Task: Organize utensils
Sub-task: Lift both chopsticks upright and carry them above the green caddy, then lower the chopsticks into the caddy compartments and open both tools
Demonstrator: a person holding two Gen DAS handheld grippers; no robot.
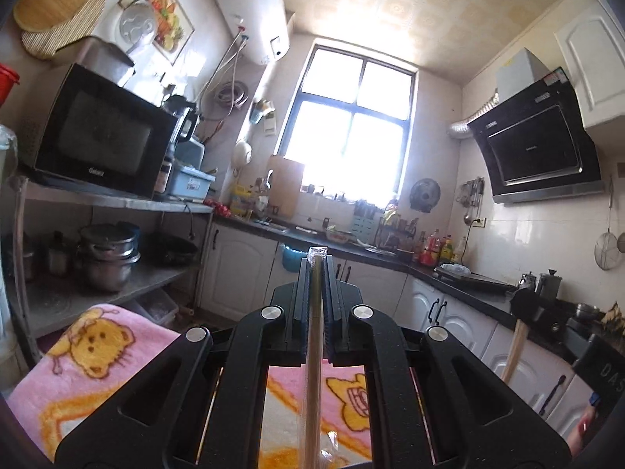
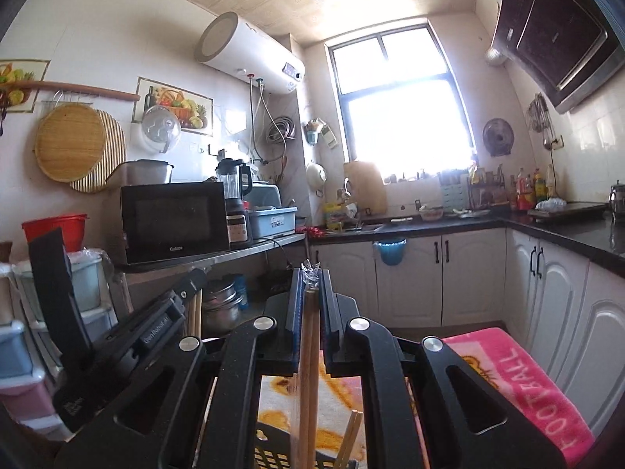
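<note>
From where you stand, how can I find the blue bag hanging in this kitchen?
Find the bright window, then the dark counter beneath it. On a white cabinet door under the sink hangs the blue bag, the only blue thing on those white doors.

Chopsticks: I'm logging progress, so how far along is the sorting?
Done: one loose chopstick leans in the black basket. In hand: the left gripper is shut on wrapped chopsticks; the right gripper is shut on another wrapped pair, above the basket. Left: both pairs are not yet put down.
</note>
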